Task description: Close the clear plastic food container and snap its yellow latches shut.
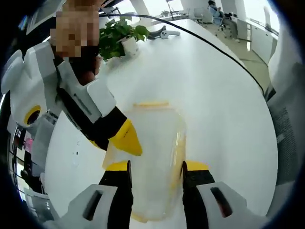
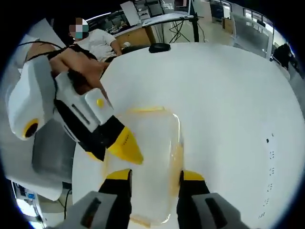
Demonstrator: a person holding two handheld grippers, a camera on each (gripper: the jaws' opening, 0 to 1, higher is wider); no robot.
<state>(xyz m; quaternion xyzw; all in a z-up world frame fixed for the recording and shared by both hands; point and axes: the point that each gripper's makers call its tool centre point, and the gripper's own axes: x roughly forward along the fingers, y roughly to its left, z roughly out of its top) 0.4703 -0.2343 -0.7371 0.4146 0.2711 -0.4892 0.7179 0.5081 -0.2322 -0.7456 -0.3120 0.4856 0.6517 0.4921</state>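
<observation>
Left gripper (image 1: pixel 156 179) rises from the bottom of the left gripper view with its two black jaws, yellow at the tips, standing one on each side of the clear container (image 1: pixel 151 157); they lie against its two long walls, so it seems to hold the box, though I cannot tell how firmly. Right gripper (image 2: pixel 154 180) stands in the same manner in the right gripper view, its jaws at both long sides of the container (image 2: pixel 151 157), apparently gripping it too. In each view a second gripper comes in from the left side, white and black with a yellow tip, and this tip (image 1: pixel 127 139) touches or nearly touches the left edge of the container; in the right gripper view the same kind of tip (image 2: pixel 125 144) is at the left edge as well. The container sits on a white table (image 1: pixel 214 95), with the lid on top. One yellow latch (image 1: pixel 151 103) shows at its far end, and in the right gripper view a yellow latch (image 2: pixel 147 109) is also at the far end; I cannot tell if they are snapped down. Farther on the table, in the left gripper view, stands a green plant (image 1: pixel 119 38) in a white pot, and a black cable (image 1: pixel 209 43) runs across. In the right gripper view a person (image 2: pixel 97 40) in white sits behind the table.
</observation>
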